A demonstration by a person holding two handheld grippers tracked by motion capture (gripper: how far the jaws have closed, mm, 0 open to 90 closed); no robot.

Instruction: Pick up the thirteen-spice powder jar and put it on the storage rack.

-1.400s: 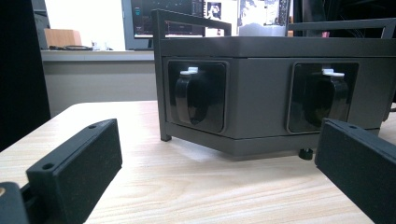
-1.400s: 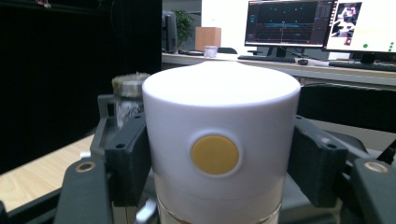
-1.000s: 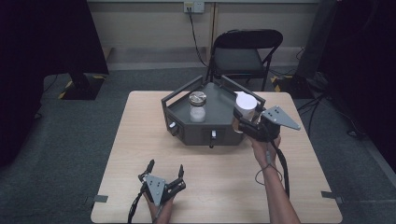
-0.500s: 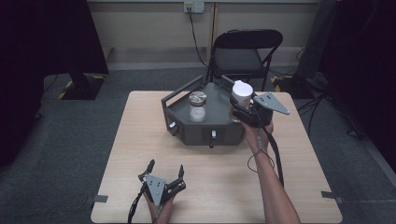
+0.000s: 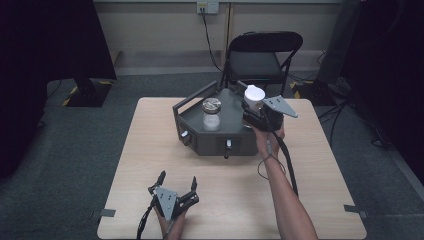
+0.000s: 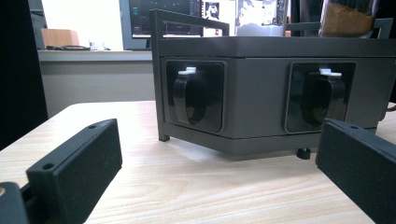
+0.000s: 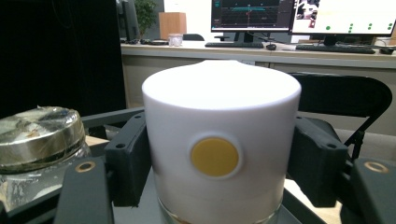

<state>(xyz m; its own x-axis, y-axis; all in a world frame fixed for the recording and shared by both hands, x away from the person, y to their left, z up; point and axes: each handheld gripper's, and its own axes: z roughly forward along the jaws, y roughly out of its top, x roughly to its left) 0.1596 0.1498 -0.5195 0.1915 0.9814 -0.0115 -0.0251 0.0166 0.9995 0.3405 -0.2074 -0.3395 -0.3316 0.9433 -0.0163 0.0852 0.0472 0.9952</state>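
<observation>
A jar with a white lid (image 5: 254, 96) and a yellow dot on that lid (image 7: 215, 157) is clamped between the pads (image 7: 128, 158) of my right gripper (image 5: 255, 111). It is over the right rear part of the dark grey stand (image 5: 215, 140); I cannot tell whether it touches the top. A glass jar with a silver lid (image 5: 211, 112) stands on the stand's top, left of the held jar (image 7: 37, 135). My left gripper (image 5: 177, 179) rests low near the table's front edge, jaws wide open and nothing between them (image 6: 219, 179). It faces the stand's front (image 6: 261, 93).
Two black knobs with white tips (image 6: 187, 95) (image 6: 322, 95) sit in recesses on the stand's front faces. A raised rail (image 5: 192, 97) runs along the stand's left rear. A black folding chair (image 5: 262, 57) stands behind the light wooden table (image 5: 320, 165).
My right gripper has carried the white-lidded jar leftward and farther away, from beside the stand's right edge to over its top. The left gripper has stayed put.
</observation>
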